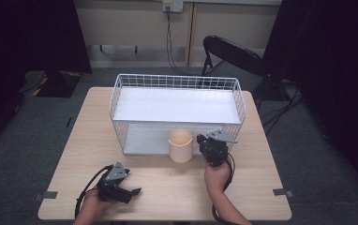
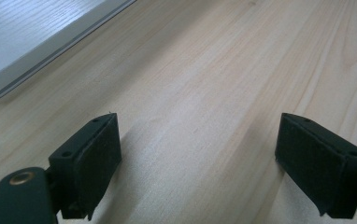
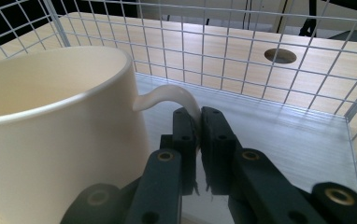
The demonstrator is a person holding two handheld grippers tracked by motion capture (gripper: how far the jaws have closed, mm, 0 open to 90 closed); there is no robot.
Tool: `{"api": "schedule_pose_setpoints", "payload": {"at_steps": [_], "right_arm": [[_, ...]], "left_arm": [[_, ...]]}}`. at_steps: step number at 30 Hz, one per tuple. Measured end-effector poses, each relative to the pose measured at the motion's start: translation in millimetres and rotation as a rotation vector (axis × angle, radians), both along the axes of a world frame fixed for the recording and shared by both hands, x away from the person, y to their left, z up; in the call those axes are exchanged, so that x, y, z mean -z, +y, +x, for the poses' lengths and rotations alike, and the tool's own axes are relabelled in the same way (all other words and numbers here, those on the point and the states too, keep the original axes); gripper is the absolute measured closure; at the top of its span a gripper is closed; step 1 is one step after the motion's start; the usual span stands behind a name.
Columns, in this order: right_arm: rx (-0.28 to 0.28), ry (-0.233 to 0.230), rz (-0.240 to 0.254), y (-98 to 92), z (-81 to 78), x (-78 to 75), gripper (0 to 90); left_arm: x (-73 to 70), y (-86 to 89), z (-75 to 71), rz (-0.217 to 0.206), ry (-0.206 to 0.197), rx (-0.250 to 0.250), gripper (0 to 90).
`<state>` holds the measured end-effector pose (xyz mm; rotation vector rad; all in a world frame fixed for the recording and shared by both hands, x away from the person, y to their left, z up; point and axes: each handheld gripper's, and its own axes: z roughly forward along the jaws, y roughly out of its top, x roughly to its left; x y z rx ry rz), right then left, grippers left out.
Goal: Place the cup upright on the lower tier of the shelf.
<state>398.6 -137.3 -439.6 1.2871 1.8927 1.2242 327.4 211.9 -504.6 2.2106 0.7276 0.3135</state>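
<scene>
A cream mug [image 1: 181,145] [image 3: 55,126] stands upright at the open front of a white wire shelf rack [image 1: 177,110], level with the rack's lower shelf. My right gripper [image 1: 204,144] [image 3: 198,115] is just right of the mug, shut on the mug's thin handle [image 3: 172,95]. My left gripper [image 1: 132,191] [image 2: 197,154] rests low at the table's front left, jaws wide open over bare wood, nothing between them.
The light wooden table [image 1: 167,197] has bare wood in front of the rack. The rack's wire walls [image 3: 242,51] surround the lower shelf [image 3: 279,135]. A black folding chair [image 1: 235,56] stands behind the table; cables run along the floor.
</scene>
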Motion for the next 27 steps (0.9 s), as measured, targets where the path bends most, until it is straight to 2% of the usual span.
{"api": "schedule_pose_setpoints", "payload": {"at_steps": [9, 13, 14, 23, 27], "right_arm": [[0.028, -0.016, -0.006, 2.2, 4.5, 3.9, 84.9], [0.038, -0.036, -0.023, 5.1, 7.1, 3.8, 84.8], [0.046, -0.052, -0.032, 7.0, 8.0, 3.7, 84.8], [0.066, -0.046, -0.064, 9.4, 12.4, 11.9, 84.4], [0.082, -0.042, -0.051, 8.1, 14.3, 15.0, 84.4]], "left_arm": [[0.0, 0.0, 0.0, 0.000, 0.000, 0.000, 13.9], [0.0, 0.0, 0.0, 0.000, 0.001, -0.001, 13.9], [0.0, 0.0, -0.1, 0.000, 0.001, -0.001, 13.9], [0.0, 0.0, -0.1, 0.000, 0.001, -0.001, 13.9], [0.0, 0.0, -0.1, 0.000, 0.001, -0.001, 13.9]]}}
